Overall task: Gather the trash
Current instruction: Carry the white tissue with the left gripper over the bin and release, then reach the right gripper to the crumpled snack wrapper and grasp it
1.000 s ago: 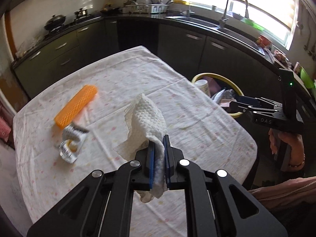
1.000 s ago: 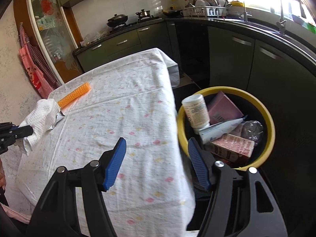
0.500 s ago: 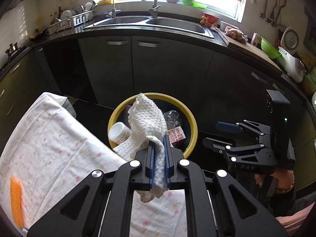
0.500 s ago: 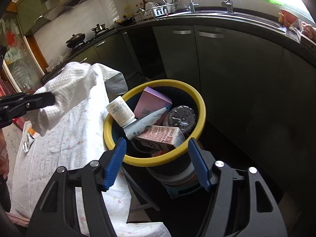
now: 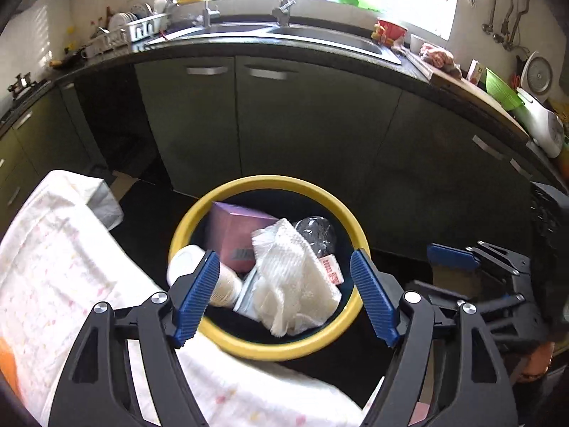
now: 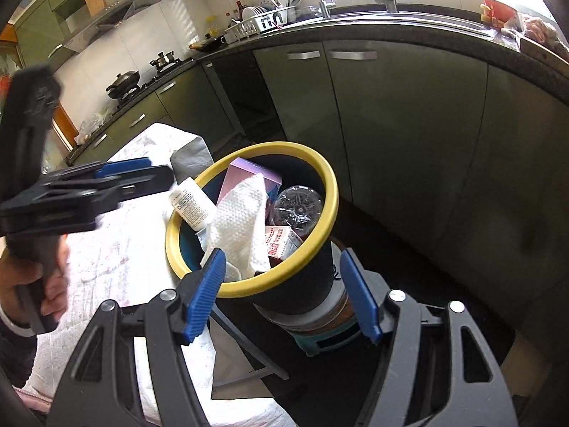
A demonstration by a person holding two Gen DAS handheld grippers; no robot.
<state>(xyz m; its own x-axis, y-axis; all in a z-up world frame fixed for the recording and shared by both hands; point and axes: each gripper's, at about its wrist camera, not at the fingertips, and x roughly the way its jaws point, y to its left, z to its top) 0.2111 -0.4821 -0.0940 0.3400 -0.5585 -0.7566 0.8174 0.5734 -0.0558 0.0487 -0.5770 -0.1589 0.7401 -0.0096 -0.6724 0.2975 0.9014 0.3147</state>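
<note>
Left tongs (image 5: 284, 297) and right tongs (image 6: 282, 293) both spread wide, empty; paper towel (image 5: 297, 277) lies in yellow-rimmed bin (image 5: 270, 350)

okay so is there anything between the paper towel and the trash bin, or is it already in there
Nothing visible stands in the way. The paper towel already lies inside the yellow-rimmed bin, on top of the other trash. The left gripper hangs open above it, holding nothing.

A home kitchen: green cabinets (image 5: 306, 131) line the far wall under a sink (image 5: 284, 33), dish rack (image 6: 263, 23) and stove pots (image 6: 122, 83).
</note>
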